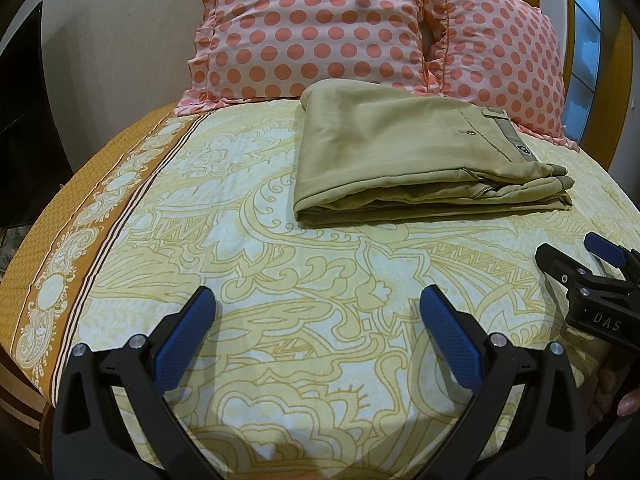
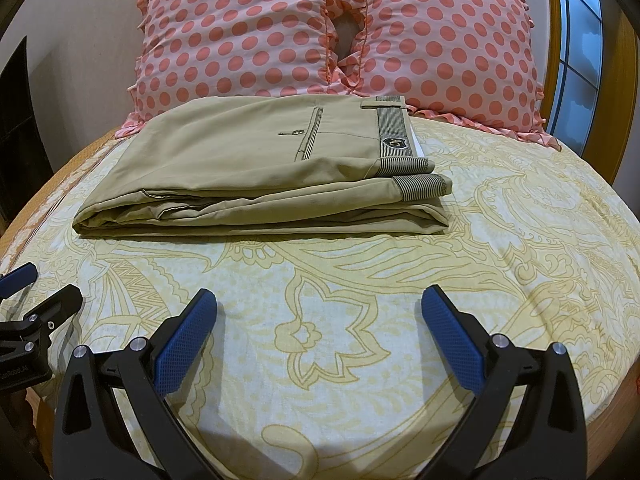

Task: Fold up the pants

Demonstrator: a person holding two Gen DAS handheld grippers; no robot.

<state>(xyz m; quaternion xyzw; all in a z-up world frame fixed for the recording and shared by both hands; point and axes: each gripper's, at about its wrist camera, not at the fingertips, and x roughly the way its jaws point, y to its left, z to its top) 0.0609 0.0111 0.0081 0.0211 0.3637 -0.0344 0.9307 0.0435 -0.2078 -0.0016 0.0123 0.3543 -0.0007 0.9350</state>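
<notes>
Khaki pants [image 1: 404,152] lie folded in a flat rectangular stack on the bed, waistband to the right, also in the right wrist view [image 2: 256,168]. My left gripper [image 1: 318,300] is open and empty, hovering over the sheet well in front of the pants. My right gripper [image 2: 320,300] is open and empty, also short of the pants. The right gripper shows at the right edge of the left wrist view [image 1: 576,256], and the left gripper at the left edge of the right wrist view [image 2: 36,292].
The bed has a yellow paisley sheet [image 1: 280,280] with an orange border [image 1: 52,256] on the left. Two pink polka-dot pillows [image 2: 248,40] [image 2: 448,52] stand just behind the pants. A window [image 2: 580,60] with a wooden frame is at far right.
</notes>
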